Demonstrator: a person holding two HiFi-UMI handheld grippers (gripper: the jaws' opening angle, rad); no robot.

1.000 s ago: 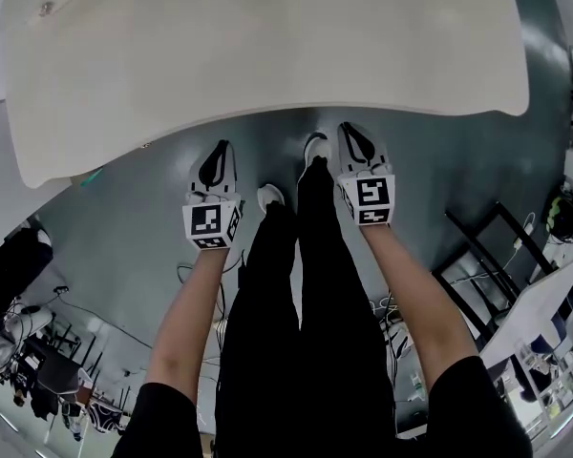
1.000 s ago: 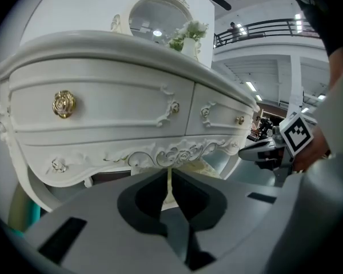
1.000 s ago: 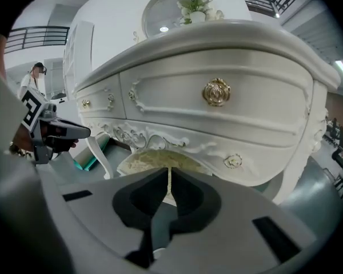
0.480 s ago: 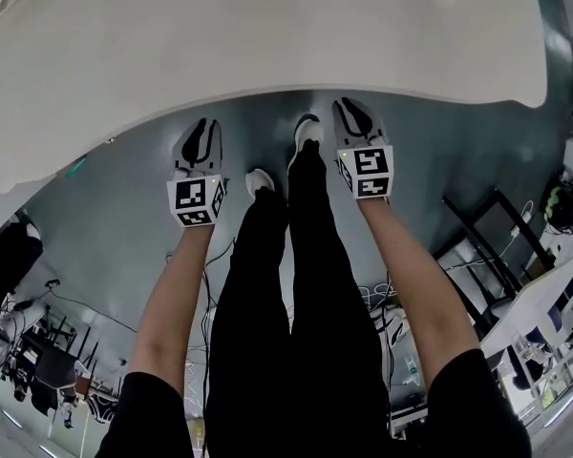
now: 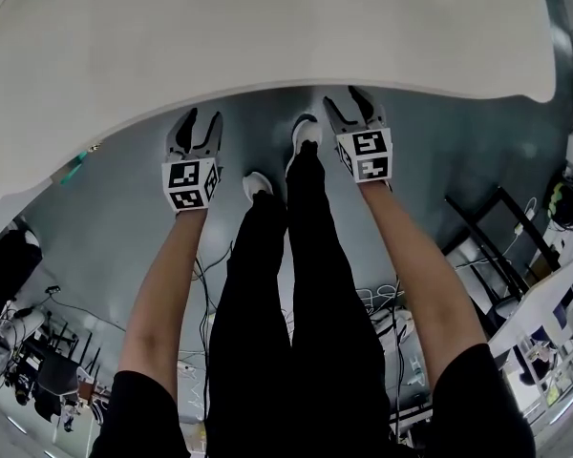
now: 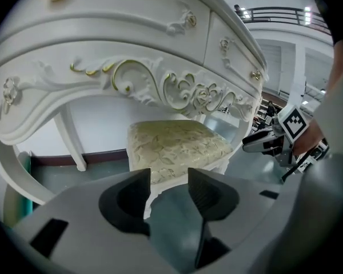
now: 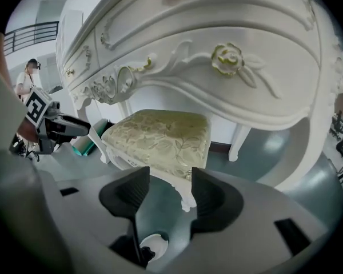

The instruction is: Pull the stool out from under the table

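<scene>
Our left gripper (image 6: 168, 182) and right gripper (image 7: 170, 182) are both opening their jaws, with nothing between them. The white-legged stool with cream leaf-patterned cushion (image 6: 177, 144) sits straight ahead beneath the carved white counter (image 6: 103, 39), one front corner before each gripper.

Stool (image 6: 174, 144): under the table (image 5: 267, 36), between its legs (hidden beneath the top in the head view).
Feet (image 5: 306, 134): on the floor (image 5: 124, 227), before the table's front edge.
Frame (image 5: 487, 256): on the floor, right of the feet.
</scene>
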